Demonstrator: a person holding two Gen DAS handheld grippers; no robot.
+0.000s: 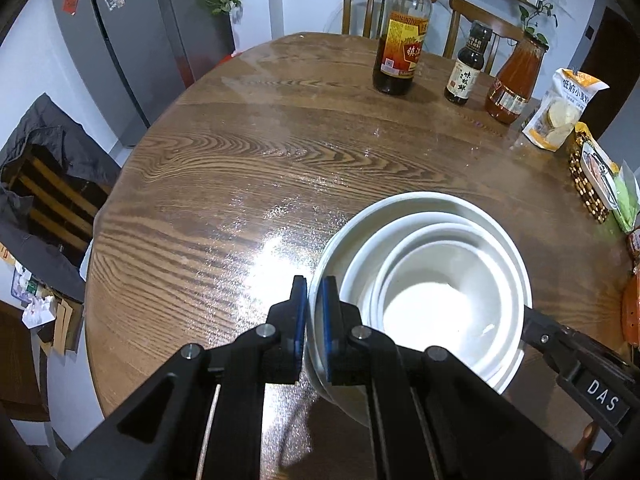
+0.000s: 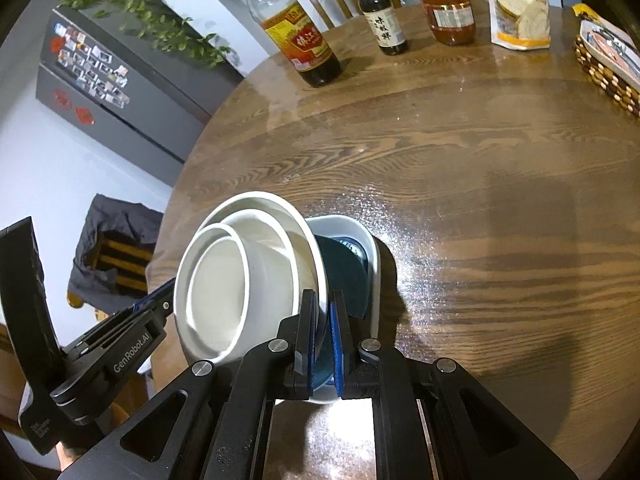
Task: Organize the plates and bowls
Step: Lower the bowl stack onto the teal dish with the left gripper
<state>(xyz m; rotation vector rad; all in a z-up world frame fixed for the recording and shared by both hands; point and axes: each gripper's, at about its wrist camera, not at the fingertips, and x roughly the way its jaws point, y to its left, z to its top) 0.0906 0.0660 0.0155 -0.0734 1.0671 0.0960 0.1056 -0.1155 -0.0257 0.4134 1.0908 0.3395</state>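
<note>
A nested stack of white bowls is held above the round wooden table, tilted. My left gripper is shut on the left rim of the outer bowl. In the right wrist view the stack of bowls leans against a white dish with a dark blue inside. My right gripper is shut on the right rim of the outer bowl, next to that dish. The left gripper's body shows at the stack's left side.
At the table's far side stand a tall dark sauce bottle, a small black bottle, an orange sauce bottle and a snack bag. A beaded mat with packets lies at the right edge. Chairs stand behind the table.
</note>
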